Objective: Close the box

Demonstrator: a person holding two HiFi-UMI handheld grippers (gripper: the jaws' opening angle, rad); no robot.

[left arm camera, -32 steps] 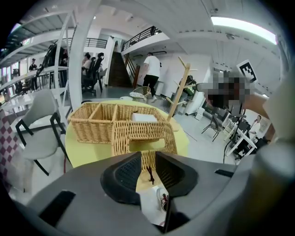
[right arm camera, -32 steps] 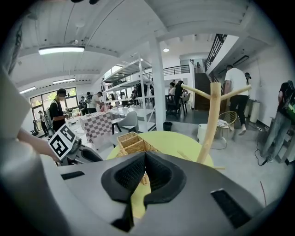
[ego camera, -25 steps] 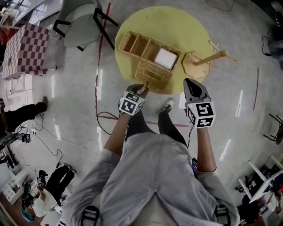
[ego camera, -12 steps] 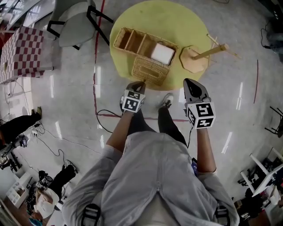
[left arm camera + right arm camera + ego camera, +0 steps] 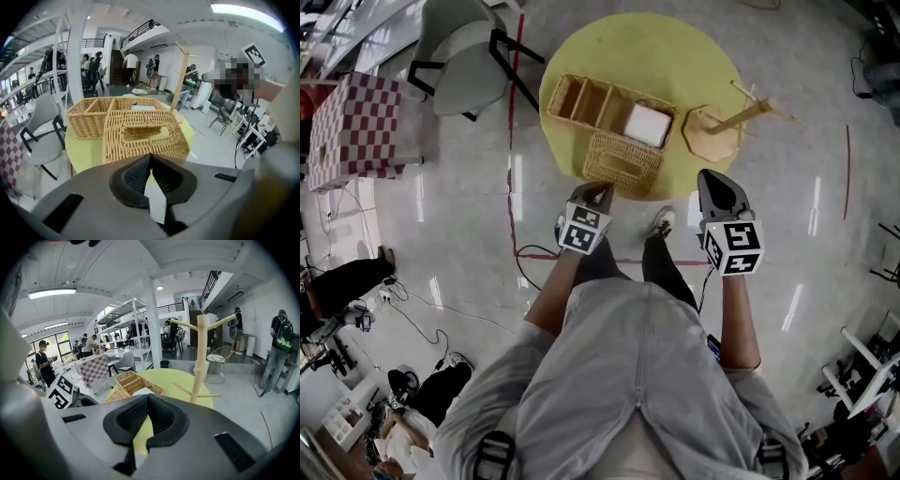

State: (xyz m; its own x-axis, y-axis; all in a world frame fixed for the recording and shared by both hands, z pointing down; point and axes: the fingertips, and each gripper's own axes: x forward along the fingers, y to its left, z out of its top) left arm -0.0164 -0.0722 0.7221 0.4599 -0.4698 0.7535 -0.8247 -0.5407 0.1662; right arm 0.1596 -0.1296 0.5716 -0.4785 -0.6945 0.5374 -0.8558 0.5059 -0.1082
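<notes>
Head view: box sits open on the table. The lid lies flat against the box's near side. There's a white block in the box's right-end compartment and a stand just right of the box. The left gripper is just short of the lid's near edge; contact not evident. The right gripper hangs off the table, nearer than the box and to its right.

Left gripper view: the left gripper has its jaws pressed together, nothing between them. The lid is dead ahead with a cut-out slot facing up, which the head view barely resolves. This reads as the approach to the lid. I'd part the jaws, pinch the near rim or slot edge, then swing the lid up and over toward the box. Can't tell if it's hinged, so lift slowly.

Right gripper view: the right gripper also has its jaws together and empty. This view shows the stand as a tall pole with pegs close beside the box, a clearance risk that's flattened from above.
</notes>
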